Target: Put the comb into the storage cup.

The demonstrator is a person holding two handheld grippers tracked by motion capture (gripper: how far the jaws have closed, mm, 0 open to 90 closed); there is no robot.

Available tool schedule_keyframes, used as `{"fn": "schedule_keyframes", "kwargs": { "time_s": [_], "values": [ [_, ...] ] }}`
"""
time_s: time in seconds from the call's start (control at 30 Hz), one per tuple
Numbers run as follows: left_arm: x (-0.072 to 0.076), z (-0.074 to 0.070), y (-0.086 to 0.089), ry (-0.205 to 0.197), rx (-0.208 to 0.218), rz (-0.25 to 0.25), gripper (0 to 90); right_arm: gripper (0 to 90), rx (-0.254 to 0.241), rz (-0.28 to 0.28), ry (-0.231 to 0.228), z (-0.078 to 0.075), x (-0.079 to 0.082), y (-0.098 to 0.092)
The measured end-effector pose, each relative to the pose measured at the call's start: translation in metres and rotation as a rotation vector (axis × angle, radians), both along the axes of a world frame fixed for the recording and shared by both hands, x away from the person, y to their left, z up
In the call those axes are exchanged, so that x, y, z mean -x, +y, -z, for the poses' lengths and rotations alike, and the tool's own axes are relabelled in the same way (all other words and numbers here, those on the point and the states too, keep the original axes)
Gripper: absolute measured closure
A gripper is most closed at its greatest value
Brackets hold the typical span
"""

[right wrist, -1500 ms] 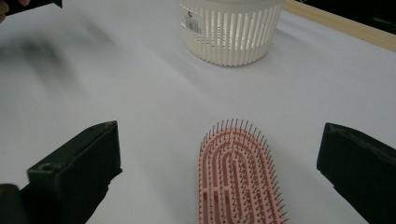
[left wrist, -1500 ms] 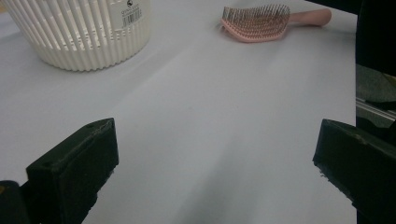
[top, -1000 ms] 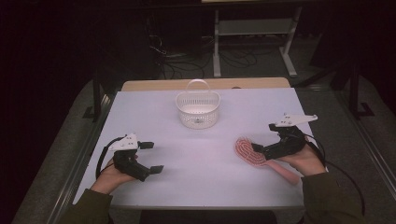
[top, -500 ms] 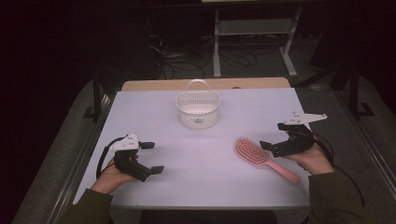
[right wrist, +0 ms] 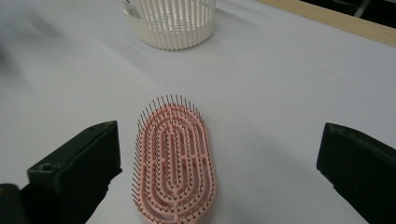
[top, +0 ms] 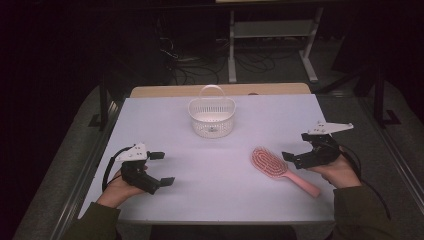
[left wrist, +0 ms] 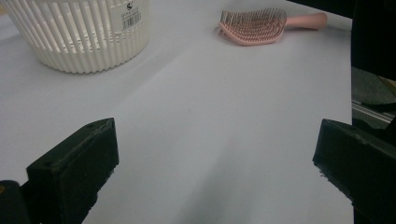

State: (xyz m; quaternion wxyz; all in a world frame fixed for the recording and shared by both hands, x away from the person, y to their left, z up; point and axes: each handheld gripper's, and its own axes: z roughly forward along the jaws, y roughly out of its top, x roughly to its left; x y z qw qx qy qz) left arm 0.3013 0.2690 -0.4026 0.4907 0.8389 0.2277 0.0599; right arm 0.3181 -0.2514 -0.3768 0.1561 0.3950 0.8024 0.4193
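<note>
Near the right edge of the table (top: 150, 115), I hold my right gripper (top: 294, 159) just beside the pink hairbrush (top: 280, 170), its jaws spread wide and pinching nothing. The brush lies flat on the white top, bristles up, head toward the middle of the table and handle running toward the front right corner, passing close by my right hand (top: 340, 172). In the right gripper view the brush head (right wrist: 175, 163) sits between my two black jaws, closer to the left one, touching neither. Toward the front left corner, my left gripper (top: 162, 169) rests low in my left hand (top: 120, 185), jaws also spread apart and empty, well apart from the brush. The white slatted basket (top: 212, 117) stands upright near the middle of the far edge, its handle raised, away from both grippers.
</note>
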Motion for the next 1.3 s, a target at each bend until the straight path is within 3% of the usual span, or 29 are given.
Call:
{"fn": "schedule_keyframes", "kwargs": {
  "time_s": [0.1, 0.23, 1.3],
  "values": [
    [0.000, 0.000, -0.001, -0.001, -0.004, 0.003, 0.0, 0.0, 0.000, 0.017, 0.011, 0.001, 0.000, -0.001],
    [-0.001, 0.001, 0.000, 0.000, -0.006, 0.003, 0.0, 0.0, 0.018, -0.008, 0.033, 0.003, 0.001, 0.001],
    [0.000, 0.001, -0.001, 0.004, -0.008, 0.006, 0.0, 0.0, 0.098, -0.045, 0.079, 0.018, 0.008, 0.003]
  ]
}}
